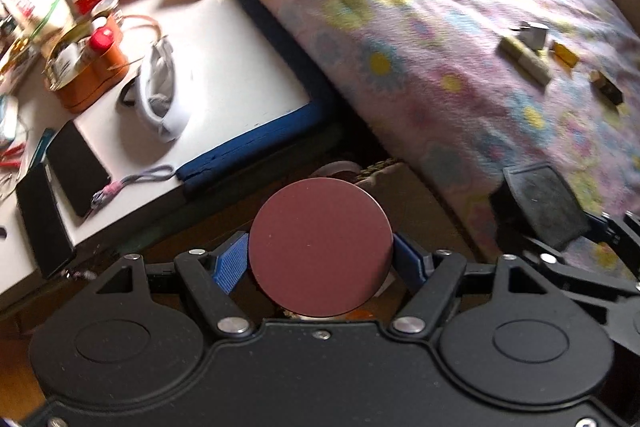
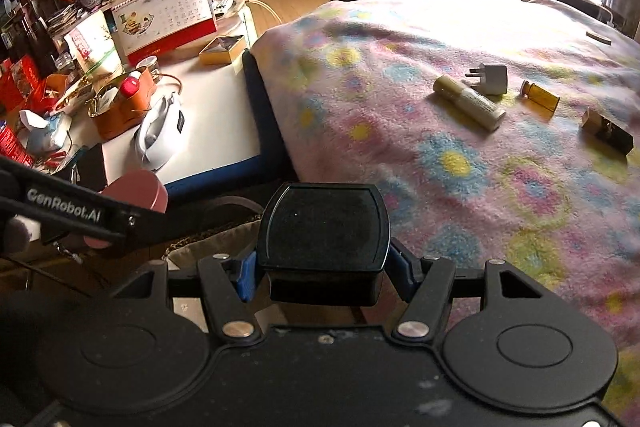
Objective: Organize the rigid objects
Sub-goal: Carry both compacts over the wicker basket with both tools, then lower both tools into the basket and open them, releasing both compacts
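Cluttered living room; floral pink fleece blanket (image 2: 460, 163) draped over a bed on the right, white table with blue edging (image 1: 224, 67) on the left, a dark gap between them.

Left gripper (image 1: 320, 259): closed on a round maroon lidded container (image 1: 320, 247), blue pads against its sides, held over the gap. Right gripper (image 2: 324, 267): closed on a black rounded-square box (image 2: 324, 227), near the blanket's near edge.

Not yet collected, far right on the blanket: cream-and-gold tube (image 2: 468, 101), white plug adapter (image 2: 490, 79) just beside it, amber vial (image 2: 540, 97), black-and-gold case (image 2: 608, 133).

A beige fabric bag opening (image 2: 224, 243) seems to sit below, in the gap; likely drop point, though I cannot be sure.

Judgement: lower each load squarely over the destination before releasing, one at a time, keeping the two grippers apart. The round container could roll; set it flat.
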`<state>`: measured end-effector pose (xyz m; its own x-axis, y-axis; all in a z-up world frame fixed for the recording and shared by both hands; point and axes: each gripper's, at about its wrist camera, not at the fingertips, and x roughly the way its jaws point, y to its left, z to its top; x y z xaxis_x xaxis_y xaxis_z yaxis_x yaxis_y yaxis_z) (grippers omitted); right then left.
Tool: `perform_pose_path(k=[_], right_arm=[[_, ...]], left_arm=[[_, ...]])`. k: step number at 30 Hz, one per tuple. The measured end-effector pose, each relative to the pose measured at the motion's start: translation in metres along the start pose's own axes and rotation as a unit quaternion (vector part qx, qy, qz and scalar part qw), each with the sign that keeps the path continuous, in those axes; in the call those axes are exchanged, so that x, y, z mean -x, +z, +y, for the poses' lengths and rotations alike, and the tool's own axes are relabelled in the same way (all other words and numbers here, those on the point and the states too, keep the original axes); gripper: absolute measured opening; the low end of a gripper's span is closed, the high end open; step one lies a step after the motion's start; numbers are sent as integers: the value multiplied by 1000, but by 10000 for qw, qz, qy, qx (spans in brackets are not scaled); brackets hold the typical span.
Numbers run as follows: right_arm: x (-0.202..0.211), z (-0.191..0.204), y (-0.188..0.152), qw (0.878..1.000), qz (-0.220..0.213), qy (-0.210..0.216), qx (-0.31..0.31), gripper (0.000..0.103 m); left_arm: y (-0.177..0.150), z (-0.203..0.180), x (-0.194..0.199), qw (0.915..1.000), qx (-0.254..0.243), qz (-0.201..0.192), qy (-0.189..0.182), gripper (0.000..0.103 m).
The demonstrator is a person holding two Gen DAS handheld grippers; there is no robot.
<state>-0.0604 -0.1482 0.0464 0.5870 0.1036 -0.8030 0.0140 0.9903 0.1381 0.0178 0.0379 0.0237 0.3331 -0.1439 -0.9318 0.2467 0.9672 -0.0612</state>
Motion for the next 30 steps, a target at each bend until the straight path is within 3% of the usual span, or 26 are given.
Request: perform_pose_path(k=[6,18,30], right_arm=[[0,1,-12,9997,122,62,202,62],[-15,0,-32,9961,732,402,291,62],[-18,-1,-36,9953,853,386,250,63]], left_arm=[[1,9,-9,9995,218,216,-33,71],[2,-9,-15,9994,-2,339,80,71],[-2,-11,-20,9988,-29,458,163,71]])
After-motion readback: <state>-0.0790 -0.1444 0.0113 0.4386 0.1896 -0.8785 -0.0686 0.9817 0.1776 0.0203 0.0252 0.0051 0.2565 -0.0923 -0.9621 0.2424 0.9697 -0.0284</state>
